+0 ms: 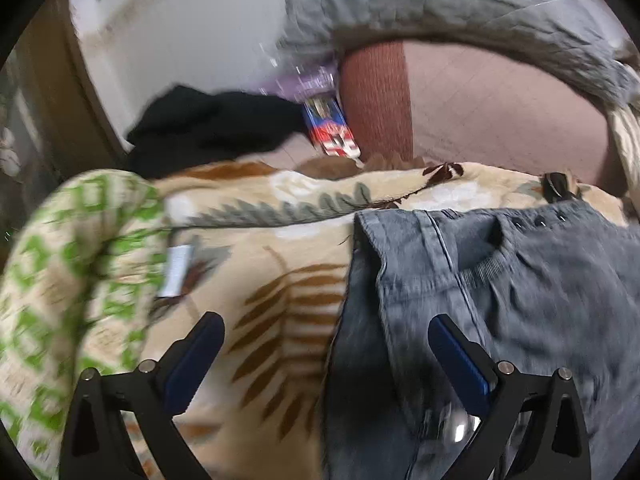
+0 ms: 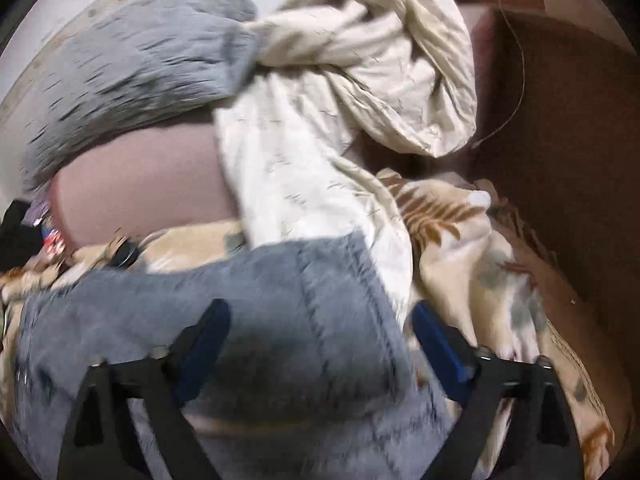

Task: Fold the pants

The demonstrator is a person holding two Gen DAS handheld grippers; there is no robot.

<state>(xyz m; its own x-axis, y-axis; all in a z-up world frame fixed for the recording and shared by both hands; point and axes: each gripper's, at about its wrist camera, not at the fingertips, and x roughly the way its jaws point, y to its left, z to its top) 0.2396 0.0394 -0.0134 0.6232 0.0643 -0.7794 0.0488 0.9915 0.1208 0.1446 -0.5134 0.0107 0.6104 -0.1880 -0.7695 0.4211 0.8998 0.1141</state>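
The blue-grey denim pants (image 1: 500, 300) lie on a beige leaf-print blanket (image 1: 272, 272), waistband towards the far side. In the left wrist view my left gripper (image 1: 324, 332) is open and empty, hovering over the pants' left edge, one finger over blanket, one over denim. In the right wrist view the pants (image 2: 240, 304) fill the lower middle. My right gripper (image 2: 320, 320) is open and empty, spread over the pants' right part near a back pocket. Both views are motion-blurred.
A green-patterned cloth (image 1: 72, 272) lies at the left. A black garment (image 1: 208, 124), a colourful packet (image 1: 332, 128), a pink pillow (image 1: 500, 112) and a grey quilt (image 1: 440, 4) sit behind. A cream sheet (image 2: 340, 100) drapes beside the pants; brown sofa (image 2: 560, 140) at the right.
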